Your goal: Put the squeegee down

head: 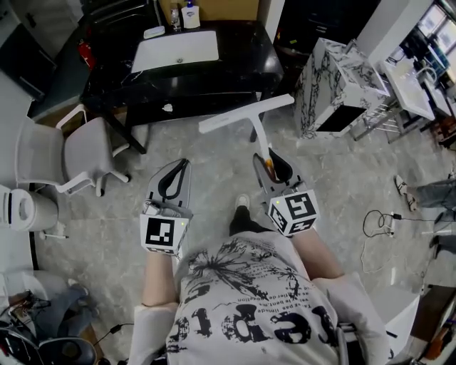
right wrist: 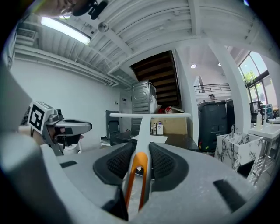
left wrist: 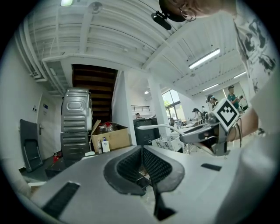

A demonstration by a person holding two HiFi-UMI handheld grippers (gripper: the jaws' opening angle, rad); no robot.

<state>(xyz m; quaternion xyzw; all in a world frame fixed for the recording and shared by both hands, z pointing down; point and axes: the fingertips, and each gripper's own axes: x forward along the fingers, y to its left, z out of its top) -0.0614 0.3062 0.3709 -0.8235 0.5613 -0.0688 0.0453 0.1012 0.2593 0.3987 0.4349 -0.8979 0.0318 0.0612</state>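
My right gripper is shut on the handle of a white squeegee with an orange-trimmed grip. In the right gripper view the squeegee runs out between the jaws, its blade bar level and crosswise ahead. It hangs in the air in front of a black counter with a white sink. My left gripper is beside it to the left, shut with nothing between the jaws, as the left gripper view shows.
A marbled white cabinet stands to the right of the counter. Two white chairs are at the left. A cardboard box and bottles sit at the counter's far edge. A cable lies on the tiled floor at right.
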